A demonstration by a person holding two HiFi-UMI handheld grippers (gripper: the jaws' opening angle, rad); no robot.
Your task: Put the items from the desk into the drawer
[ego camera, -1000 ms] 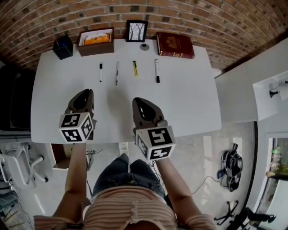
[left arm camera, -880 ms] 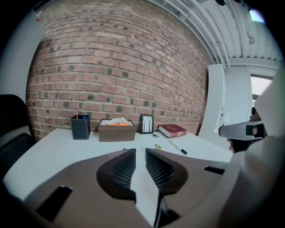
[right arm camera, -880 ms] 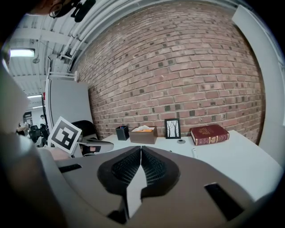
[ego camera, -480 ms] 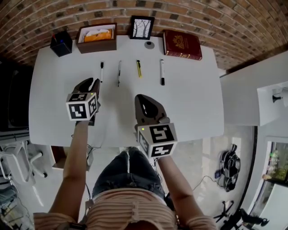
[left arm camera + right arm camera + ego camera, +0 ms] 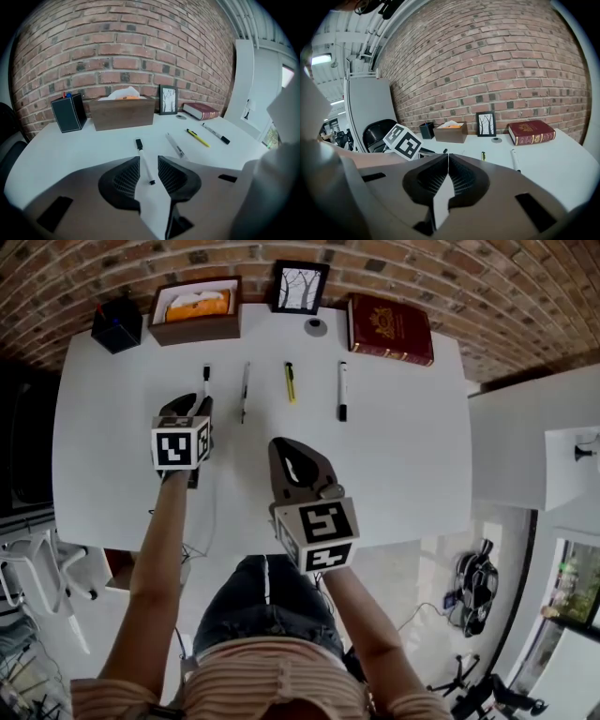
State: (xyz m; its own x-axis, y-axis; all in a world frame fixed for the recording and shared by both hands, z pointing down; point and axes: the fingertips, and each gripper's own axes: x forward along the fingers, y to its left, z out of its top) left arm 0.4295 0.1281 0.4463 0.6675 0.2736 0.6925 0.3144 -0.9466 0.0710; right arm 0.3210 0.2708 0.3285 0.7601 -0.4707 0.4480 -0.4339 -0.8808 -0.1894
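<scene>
Fingers of our left gripper stand moderately apart and hold nothing. At the centre of the left gripper view, the near end of the short marker shows in the gap between them, though we cannot tell whether the pads are down at its level or just above it. That marker, white with a black cap at its far end, lies flat on the white desk, at upper left in the head view, just beyond the gripper's tips. We judge it light and stiff, with a smooth round barrel that could roll or squirt out of a skewed pinch. We would therefore close squarely across the barrel near mid-length, clear of the cap, with the pads kept low. To its right three more lie in a row, each apart from the next: a pale pen, a yellow pen and a long marker, all likely as light and as ready to roll. Along the top of the head view, against the brick wall, stand a black pen holder, a brown box, a framed picture and a red book. Our right gripper, at lower centre of the head view, has its fingers pressed together on nothing. No view shows the drawer.
</scene>
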